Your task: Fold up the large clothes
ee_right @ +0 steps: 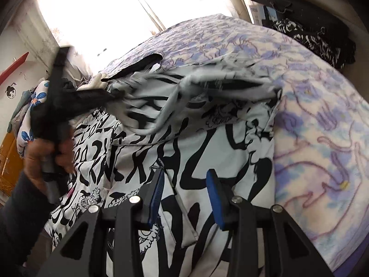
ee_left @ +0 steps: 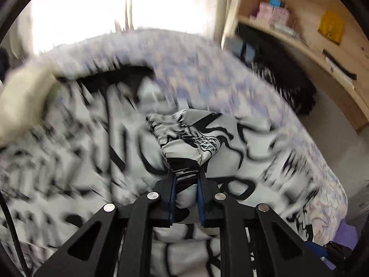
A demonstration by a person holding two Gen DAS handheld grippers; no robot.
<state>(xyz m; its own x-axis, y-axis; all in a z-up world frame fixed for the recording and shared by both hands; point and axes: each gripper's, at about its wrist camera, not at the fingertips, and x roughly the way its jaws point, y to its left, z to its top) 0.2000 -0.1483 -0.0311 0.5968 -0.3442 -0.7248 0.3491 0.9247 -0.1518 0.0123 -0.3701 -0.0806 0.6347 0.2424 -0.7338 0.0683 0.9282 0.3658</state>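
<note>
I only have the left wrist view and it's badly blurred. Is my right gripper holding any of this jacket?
Observer: No. The right gripper is open, its pads apart above the printed jacket.
Operator: What is the left one lifting?
Observer: A bunched fold, strung toward the left gripper.
Operator: Anything at the bed's far edge?
Observer: A dark patterned garment is heaped beyond the floral blanket.
</note>
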